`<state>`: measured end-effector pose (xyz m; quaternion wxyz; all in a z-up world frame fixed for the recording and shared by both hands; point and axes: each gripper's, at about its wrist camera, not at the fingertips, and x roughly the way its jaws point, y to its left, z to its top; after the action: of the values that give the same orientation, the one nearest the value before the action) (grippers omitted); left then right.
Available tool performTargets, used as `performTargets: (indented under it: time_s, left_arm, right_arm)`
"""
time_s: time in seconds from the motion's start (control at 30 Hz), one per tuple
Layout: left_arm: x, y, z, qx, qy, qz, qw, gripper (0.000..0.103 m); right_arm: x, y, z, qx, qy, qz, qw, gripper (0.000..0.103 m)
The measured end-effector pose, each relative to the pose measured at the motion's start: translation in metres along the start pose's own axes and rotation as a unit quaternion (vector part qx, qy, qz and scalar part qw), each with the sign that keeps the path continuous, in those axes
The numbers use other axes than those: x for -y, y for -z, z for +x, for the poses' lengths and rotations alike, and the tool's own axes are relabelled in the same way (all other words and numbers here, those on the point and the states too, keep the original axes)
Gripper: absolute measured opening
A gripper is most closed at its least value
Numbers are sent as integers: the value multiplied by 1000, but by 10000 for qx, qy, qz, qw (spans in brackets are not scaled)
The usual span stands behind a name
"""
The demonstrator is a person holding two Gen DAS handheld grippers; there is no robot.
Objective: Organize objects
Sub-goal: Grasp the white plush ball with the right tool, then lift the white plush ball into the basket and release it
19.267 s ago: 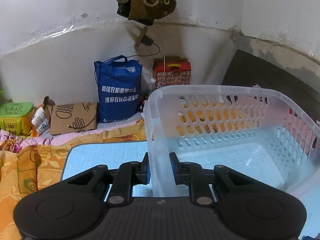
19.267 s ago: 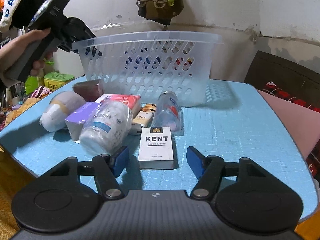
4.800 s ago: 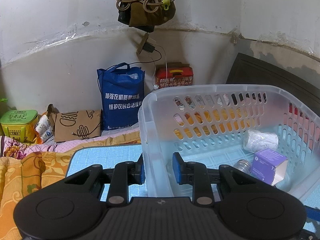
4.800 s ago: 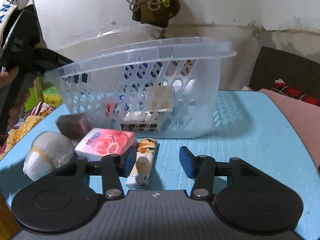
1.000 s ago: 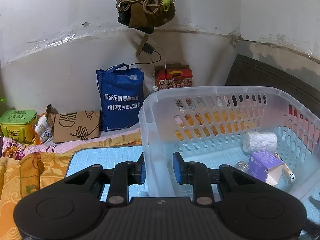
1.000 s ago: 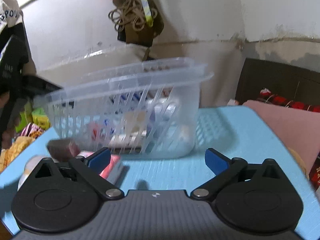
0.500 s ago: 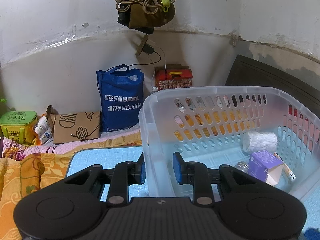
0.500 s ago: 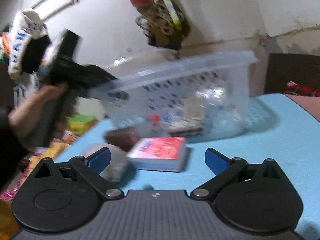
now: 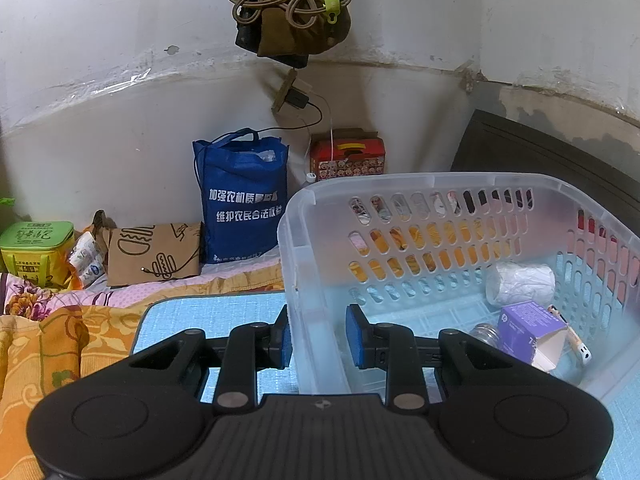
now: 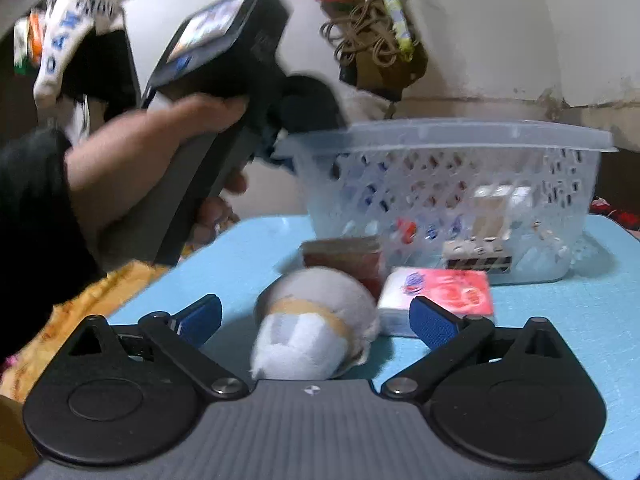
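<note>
Left wrist view: the left gripper (image 9: 316, 334) straddles the near wall of the translucent basket (image 9: 420, 184), one pad outside and one inside, jaws narrowed onto that wall, evidently to steady the basket on the blue table (image 9: 208, 316) while it is filled. Already in the basket, at its right end: a white roll (image 9: 520, 283), a purple carton (image 9: 528, 330) whose print is too small to read, and a small jar (image 9: 486, 331) partly hidden beside it. Behind stands a blue tote bag (image 9: 242, 200) printed with white Chinese characters, and a green tin (image 9: 36, 250) with script not legible here. Right wrist view (motion-blurred): the right gripper (image 10: 316, 318) has its jaws spread wide and empty, flanking a white taped bundle (image 10: 316, 324), judged the next item to collect. Just beyond lie a red-and-white tissue pack (image 10: 436, 294), logo unreadable, and a dark red box (image 10: 344, 256), both outside the basket near its wall.
</note>
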<state>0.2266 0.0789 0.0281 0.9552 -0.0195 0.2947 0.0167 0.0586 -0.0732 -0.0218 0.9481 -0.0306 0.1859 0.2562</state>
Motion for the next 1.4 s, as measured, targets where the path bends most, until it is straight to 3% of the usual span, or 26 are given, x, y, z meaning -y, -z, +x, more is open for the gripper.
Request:
performTargets:
  time_s: [0.1,0.17,0.47,0.73,0.87,1.03,1.2,1.4]
  left_arm:
    - [0,1,0,8,9,14,10000,31]
    - [1,1,0,7,15,12,10000,31]
    - [3,1,0,51,-69,54,9999,32]
    - [4,1,-1,76,-85,45,9999,32]
    - [5,1,-1,74,-101,48,9999,32]
    - [5,1,-1,81,-101,53,9999,32]
    - [5,1,-1,76,-101,47,9999,32]
    - [5,1,-1,71,-65,32,9999,32]
  right_arm:
    - [-7,4,9,-149,116,-90,9998,88]
    - [-6,6,10,-161,211,-140,9995,73]
    - [24,1,-19,143,-114,75,9998,72]
    - [52,-19,-50,568,58,289,9979,72]
    - [67,-35,-62,883,345,298,9951,72]
    - [81,-66,-69,1331,750,144,9882,72]
    - [87,-112,-62,1739,742,-100,9819,72]
    - [100,-168,-10,1264,528,-91,9905,72]
